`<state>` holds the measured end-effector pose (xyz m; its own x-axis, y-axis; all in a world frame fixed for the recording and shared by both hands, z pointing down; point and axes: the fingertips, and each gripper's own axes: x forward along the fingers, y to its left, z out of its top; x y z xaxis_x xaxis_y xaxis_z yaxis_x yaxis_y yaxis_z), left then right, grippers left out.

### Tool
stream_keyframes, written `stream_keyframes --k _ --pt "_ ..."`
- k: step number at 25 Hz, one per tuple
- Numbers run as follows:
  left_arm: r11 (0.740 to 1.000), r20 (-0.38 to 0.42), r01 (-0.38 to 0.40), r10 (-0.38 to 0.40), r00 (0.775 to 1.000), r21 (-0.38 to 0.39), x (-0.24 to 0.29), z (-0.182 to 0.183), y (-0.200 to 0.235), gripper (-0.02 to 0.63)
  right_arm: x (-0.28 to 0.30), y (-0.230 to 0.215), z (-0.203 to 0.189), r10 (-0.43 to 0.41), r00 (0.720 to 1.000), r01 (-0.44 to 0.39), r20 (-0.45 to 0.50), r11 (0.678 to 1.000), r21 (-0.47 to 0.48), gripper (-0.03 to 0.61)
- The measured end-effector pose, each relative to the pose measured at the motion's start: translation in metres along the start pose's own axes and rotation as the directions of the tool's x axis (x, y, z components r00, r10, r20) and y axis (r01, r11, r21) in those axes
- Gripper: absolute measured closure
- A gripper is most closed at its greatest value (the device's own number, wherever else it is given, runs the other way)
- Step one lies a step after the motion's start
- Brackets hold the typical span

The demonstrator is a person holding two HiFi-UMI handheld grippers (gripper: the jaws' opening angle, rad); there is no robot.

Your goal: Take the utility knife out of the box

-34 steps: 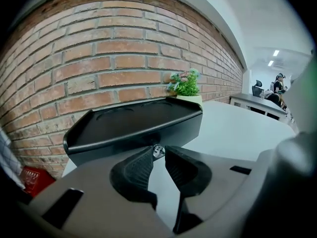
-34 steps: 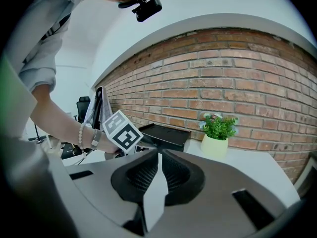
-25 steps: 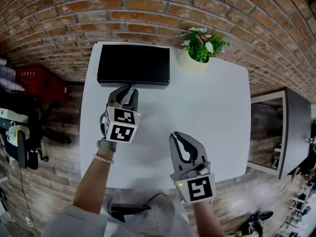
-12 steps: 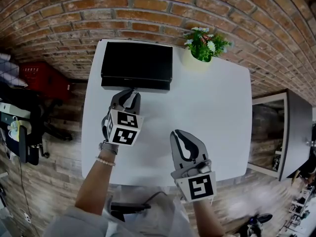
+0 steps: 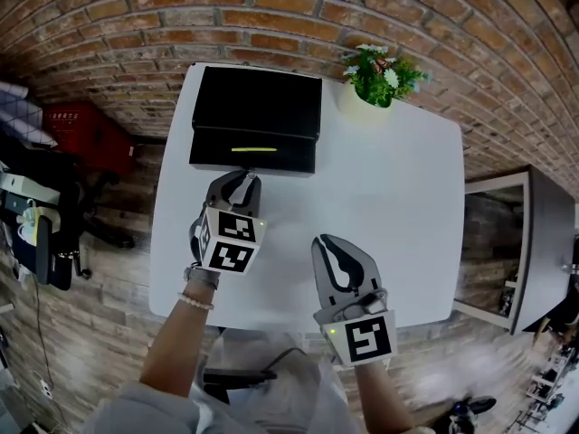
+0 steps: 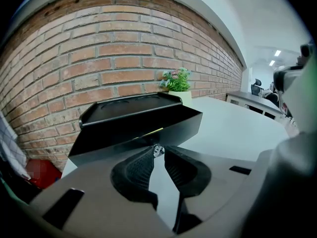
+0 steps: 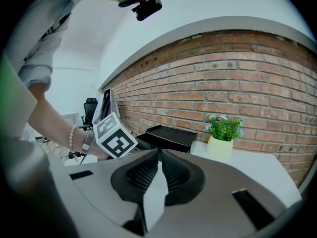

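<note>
A black box stands at the table's far left, its drawer slid out toward me. Inside the drawer lies a thin yellow utility knife, seen as a yellow strip in the left gripper view. My left gripper is at the drawer's front, shut on its small metal knob. My right gripper hovers over the near table edge, shut with nothing between its jaws, well clear of the box.
A potted plant in a pale pot stands at the back, right of the box. The white table stretches to the right. A brick wall runs behind it. A red crate and chair sit on the floor at left.
My left gripper pulled back toward me with the knob, and the drawer slid out of the box, uncovering the yellow knife. The right gripper stayed put.
</note>
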<state>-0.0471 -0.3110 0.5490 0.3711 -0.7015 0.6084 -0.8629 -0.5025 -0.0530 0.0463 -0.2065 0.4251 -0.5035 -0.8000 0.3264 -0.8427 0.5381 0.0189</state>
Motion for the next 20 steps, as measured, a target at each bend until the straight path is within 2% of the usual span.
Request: stream_keyframes --k 20 --pt "1.0 -0.009 -0.012 0.012 1.0 -0.017 -0.029 -0.025 -0.024 0.534 -0.016 0.007 0.0 0.023 1.0 -0.023 0.008 1.0 -0.02 0.525"
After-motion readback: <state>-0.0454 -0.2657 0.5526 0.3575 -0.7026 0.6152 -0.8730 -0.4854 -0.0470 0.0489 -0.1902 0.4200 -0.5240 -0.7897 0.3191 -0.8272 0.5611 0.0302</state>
